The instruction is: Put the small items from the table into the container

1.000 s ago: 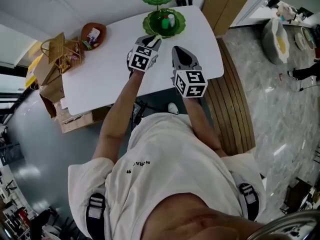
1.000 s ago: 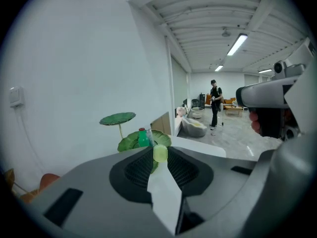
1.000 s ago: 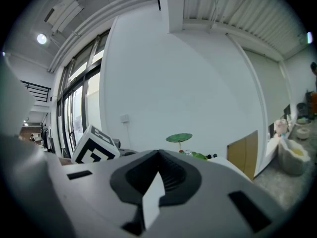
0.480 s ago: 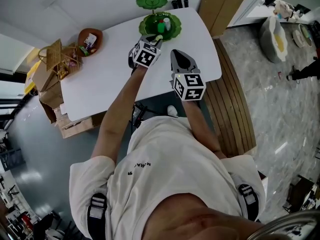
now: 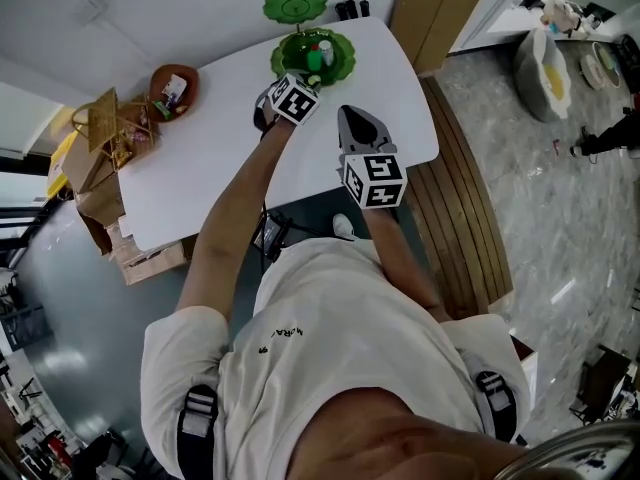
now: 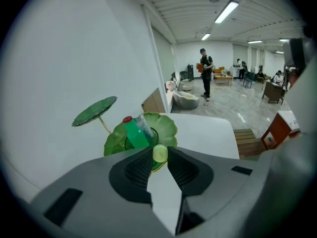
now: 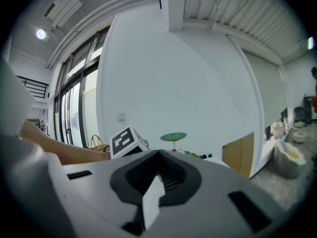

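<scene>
A green leaf-shaped dish (image 5: 340, 58) stands at the far side of the white table (image 5: 200, 168), on a stand with a smaller green plate (image 5: 295, 3) above it. In the dish lie a green bottle (image 6: 134, 134) with a red cap and a small clear item. My left gripper (image 6: 159, 156) hovers just before the dish's near rim, shut on a small pale green round item (image 6: 160, 152). My right gripper (image 5: 352, 118) stays over the table's near right part, to the right of the left one. Its jaws meet at the tips with nothing between them (image 7: 159, 157).
A brown bowl (image 5: 173, 88) with small things sits at the table's left end, beside a wicker basket (image 5: 110, 118) and cardboard boxes. A wooden bench (image 5: 460, 218) runs along the table's right side. A cardboard sheet (image 5: 435, 13) leans at the back. People stand far off in the room.
My left gripper has moved forward and down toward the green dish, still holding the small item. The right gripper has barely moved.
</scene>
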### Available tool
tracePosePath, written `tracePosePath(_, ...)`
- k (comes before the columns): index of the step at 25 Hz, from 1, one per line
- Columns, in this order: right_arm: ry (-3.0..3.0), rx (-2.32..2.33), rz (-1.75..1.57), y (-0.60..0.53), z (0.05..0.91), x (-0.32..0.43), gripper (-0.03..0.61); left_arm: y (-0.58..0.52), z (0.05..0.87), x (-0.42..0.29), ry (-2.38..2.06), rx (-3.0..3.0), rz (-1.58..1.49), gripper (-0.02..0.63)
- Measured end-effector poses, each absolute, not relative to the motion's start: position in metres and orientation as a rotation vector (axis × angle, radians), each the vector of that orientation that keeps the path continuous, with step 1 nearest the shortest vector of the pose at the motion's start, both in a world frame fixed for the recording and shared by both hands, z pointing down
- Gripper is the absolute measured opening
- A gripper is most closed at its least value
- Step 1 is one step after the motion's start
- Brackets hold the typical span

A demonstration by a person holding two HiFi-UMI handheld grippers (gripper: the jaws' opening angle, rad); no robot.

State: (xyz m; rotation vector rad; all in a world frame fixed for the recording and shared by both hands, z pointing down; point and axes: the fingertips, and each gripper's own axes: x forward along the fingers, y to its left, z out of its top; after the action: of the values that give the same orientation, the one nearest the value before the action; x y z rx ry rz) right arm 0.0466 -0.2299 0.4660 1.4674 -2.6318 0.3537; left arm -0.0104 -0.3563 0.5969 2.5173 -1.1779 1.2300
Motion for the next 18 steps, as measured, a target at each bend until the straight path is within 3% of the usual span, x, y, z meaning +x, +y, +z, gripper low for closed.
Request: tracePosePath(18, -2.615, 1.499, 0.385, -0.236, 0.473, 0.055, 0.005, -0.38, 0.617, -0.002, -0.989, 2.486, 1.389, 0.092)
